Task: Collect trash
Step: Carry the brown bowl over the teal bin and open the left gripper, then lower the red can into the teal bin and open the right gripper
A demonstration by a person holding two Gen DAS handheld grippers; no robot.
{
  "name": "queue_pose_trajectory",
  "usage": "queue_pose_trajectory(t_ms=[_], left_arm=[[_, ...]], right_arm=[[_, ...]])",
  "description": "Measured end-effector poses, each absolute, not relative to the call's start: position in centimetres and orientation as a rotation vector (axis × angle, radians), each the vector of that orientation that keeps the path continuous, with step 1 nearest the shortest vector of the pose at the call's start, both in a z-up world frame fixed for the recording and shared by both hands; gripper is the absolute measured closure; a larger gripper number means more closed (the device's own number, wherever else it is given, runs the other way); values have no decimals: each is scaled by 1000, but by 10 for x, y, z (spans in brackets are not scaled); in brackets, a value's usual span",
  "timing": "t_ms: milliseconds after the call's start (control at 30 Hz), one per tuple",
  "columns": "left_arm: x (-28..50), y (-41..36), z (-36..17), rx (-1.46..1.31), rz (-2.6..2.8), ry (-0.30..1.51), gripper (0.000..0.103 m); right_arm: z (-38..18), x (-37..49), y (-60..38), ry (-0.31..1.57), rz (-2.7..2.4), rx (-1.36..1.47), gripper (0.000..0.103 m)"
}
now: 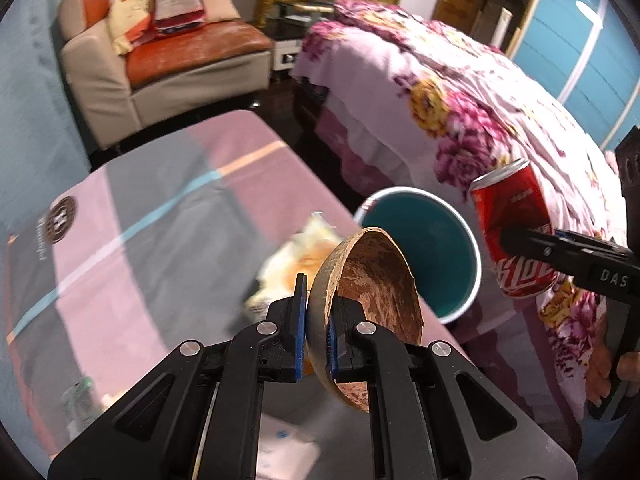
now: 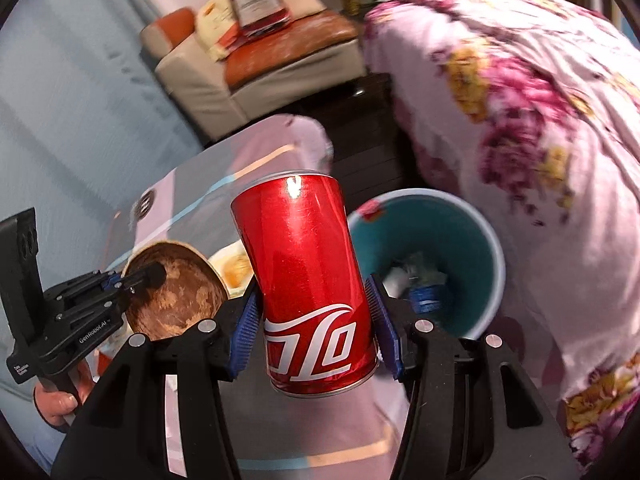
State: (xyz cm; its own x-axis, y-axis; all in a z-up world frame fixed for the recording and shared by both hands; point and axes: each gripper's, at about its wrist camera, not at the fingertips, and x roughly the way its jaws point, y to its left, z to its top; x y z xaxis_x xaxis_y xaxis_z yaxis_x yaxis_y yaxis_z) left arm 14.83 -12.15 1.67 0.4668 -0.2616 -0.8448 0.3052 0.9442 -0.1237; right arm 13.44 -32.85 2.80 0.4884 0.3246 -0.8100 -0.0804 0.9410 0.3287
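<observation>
Far left, the table (image 1: pixel 132 216) w/ a pink-and-grey striped cloth and a round logo (image 1: pixel 60 220) near its left edge. Behind it an armchair (image 1: pixel 168 68) w/ an orange seat, cushions and a red-white bag (image 1: pixel 178 0) on top.

Left gripper (image 1: pixel 318 320) is closed tight on the rim of a shell (image 1: pixel 372 280), a brown half-bowl, one blue pad inside the wall and one outside. Shell is held up off the table, tilted on edge, hollow side facing right toward the bin. Just behind it on the table lies a blurred yellow-white wrapper (image 1: pixel 296 260). In the right view the same shell (image 2: pixel 176 292) sits left of the can, pinched by the left gripper's (image 2: pixel 134 278) fingertips.

Bin (image 1: pixel 424 248), teal inside w/ white rim, stands on the floor btwn table edge and bed. Right view shows bin (image 2: pixel 452 232) already holding some crumpled white bits and sth blue.

Right gripper (image 2: pixel 316 312) is clamped on a red can (image 2: pixel 308 280), pads on both sides of its lower body, can roughly upright, tilted slightly, held in the air beside and above the bin's rim. Left view shows the can (image 1: pixel 512 228) right of the bin, in front of the bed.

Bed (image 1: pixel 460 112) w/ pink floral cover fills the right side.
</observation>
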Motion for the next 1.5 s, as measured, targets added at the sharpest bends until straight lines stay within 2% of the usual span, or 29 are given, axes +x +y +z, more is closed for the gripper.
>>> queue_pose_trajectory(t_ms=[400, 767, 833, 933, 1000, 1067, 1300, 1400, 1500], left_arm=[[174, -219, -19, 131, -431, 1093, 94], [197, -255, -46, 163, -457, 1142, 90], [199, -255, -51, 158, -460, 1155, 87], [201, -253, -52, 150, -459, 1151, 73], [199, -250, -49, 143, -453, 1134, 50], [198, -245, -42, 130, -448, 1109, 42], [191, -225, -28, 100, -433, 1073, 23], [188, -210, -25, 81, -421, 1067, 17], [187, -194, -24, 56, -402, 1070, 15]], right_arm=[[0, 126, -414, 1045, 131, 366, 54], [-21, 136, -435, 1078, 88, 390, 54], [-24, 139, -435, 1085, 88, 388, 54], [-26, 142, -433, 1090, 88, 386, 54], [-27, 144, -431, 1094, 88, 385, 54], [-27, 144, -429, 1097, 88, 381, 54], [-25, 146, -422, 1105, 84, 364, 54], [-25, 147, -418, 1114, 81, 354, 54], [-26, 151, -411, 1123, 80, 338, 54]])
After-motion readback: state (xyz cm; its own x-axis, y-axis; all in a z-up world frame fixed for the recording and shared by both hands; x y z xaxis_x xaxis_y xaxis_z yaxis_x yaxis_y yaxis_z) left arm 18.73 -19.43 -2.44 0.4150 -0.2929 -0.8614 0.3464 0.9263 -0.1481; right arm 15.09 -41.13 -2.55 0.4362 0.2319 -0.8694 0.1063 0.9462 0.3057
